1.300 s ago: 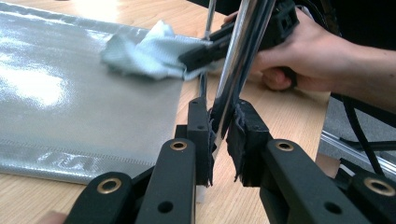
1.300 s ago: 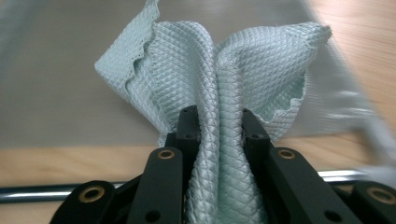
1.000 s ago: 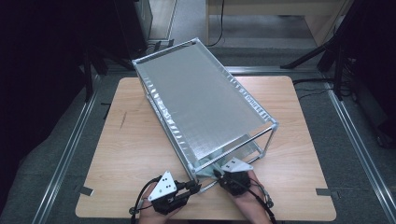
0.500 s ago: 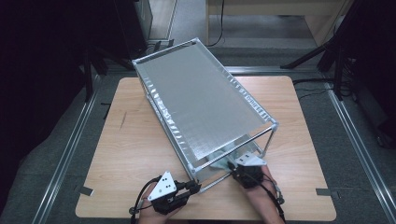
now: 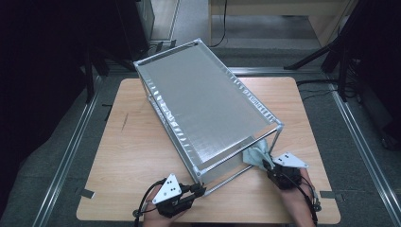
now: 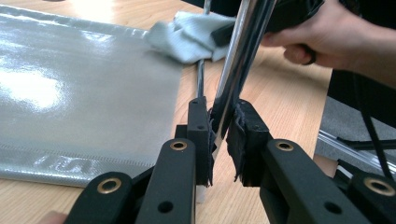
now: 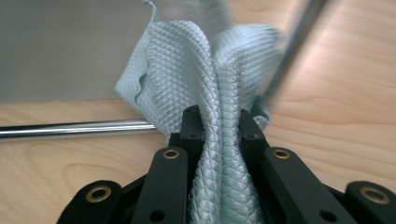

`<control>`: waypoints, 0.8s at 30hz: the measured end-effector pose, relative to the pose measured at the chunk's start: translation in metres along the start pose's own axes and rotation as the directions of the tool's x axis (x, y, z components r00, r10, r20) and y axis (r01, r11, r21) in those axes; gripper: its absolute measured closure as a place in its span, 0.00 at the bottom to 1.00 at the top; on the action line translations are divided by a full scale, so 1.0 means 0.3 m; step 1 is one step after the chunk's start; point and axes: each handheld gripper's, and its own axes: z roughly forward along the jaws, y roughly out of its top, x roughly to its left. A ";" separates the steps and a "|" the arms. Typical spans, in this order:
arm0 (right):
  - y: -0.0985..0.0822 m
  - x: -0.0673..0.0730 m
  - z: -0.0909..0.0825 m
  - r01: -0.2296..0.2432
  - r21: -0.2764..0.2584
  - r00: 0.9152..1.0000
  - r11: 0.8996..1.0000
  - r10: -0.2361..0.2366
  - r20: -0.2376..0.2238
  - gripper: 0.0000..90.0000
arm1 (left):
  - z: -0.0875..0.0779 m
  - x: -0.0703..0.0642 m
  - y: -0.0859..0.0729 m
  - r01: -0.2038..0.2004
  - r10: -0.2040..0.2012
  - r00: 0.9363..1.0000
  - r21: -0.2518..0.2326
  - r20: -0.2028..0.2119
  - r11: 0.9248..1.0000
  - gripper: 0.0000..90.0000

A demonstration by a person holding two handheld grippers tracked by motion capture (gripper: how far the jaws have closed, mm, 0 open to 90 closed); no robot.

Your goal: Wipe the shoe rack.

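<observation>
A chrome shelf rack (image 5: pixel 208 104) with grey fabric shelves lies tilted on the wooden table (image 5: pixel 137 156). My left gripper (image 5: pixel 201 190) is at the rack's near corner. In the left gripper view it (image 6: pixel 220 126) is shut on a chrome post (image 6: pixel 243 51), beside the grey shelf sheet (image 6: pixel 84 93). My right gripper (image 5: pixel 268 166) sits at the rack's near right corner, shut on a pale blue-green cloth (image 5: pixel 255 155). In the right gripper view the cloth (image 7: pixel 196 65) bunches up between the jaws of that gripper (image 7: pixel 219 123), against a lower chrome bar (image 7: pixel 70 128).
The rack covers the middle and back of the table. Bare wood lies at the left and along the front edge. Metal floor rails (image 5: pixel 71 151) run along both sides of the table. The person's right hand (image 6: pixel 317 32) appears beyond the post in the left gripper view.
My right gripper has slid to the right with the cloth, from near the left gripper to the rack's near right corner post. The left gripper and the rack have stayed put.
</observation>
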 end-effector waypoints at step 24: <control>-0.019 0.440 0.014 0.181 0.011 0.926 0.983 -0.167 -0.339 0.88 | 0.002 0.000 -0.002 0.003 -0.003 1.000 0.007 0.000 1.000 0.88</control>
